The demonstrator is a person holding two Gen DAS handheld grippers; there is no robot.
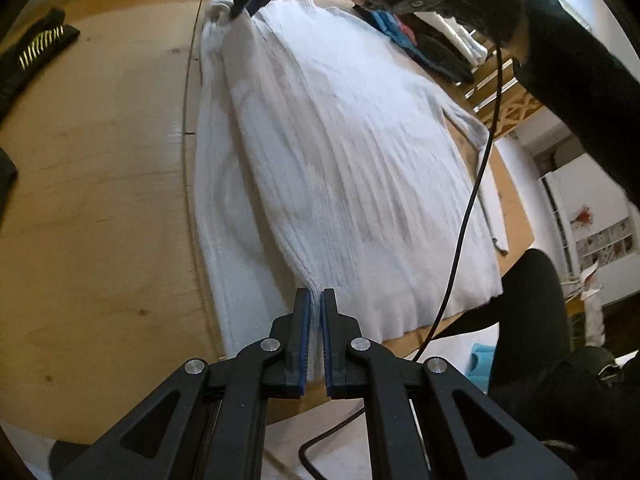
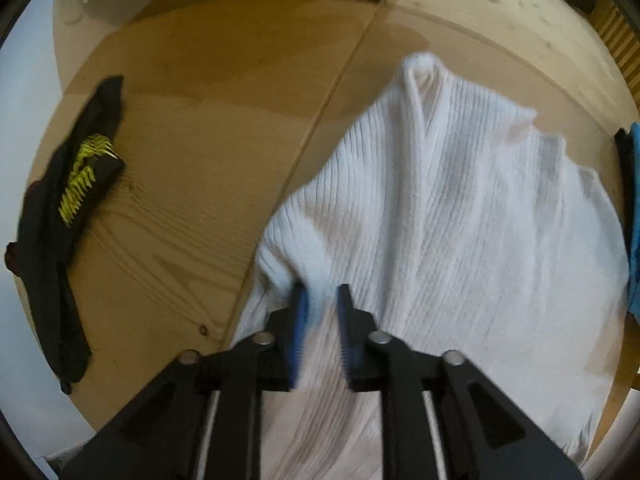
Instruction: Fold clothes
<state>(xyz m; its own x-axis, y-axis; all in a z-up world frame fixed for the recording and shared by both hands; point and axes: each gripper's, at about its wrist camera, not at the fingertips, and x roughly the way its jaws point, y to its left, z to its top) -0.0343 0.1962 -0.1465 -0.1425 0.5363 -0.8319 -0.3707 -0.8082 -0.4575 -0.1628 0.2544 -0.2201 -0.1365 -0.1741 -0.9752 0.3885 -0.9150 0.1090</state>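
1. The white ribbed sweater (image 1: 328, 168) lies spread on the wooden worktop (image 1: 100, 200).
2. The left gripper (image 1: 316, 300) has its jaws clenched on the sweater's edge.
3. The right gripper (image 2: 322, 300) pinches another sweater fold.
4. A black garment (image 2: 68, 216) lies left of the sweater.

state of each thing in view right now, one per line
white ribbed sweater: partly folded, edge lifted off table
left tool: shut on sweater hem
right tool: gripping sweater fabric
black garment: folded, lying at table's edge
cable: hanging over sweater
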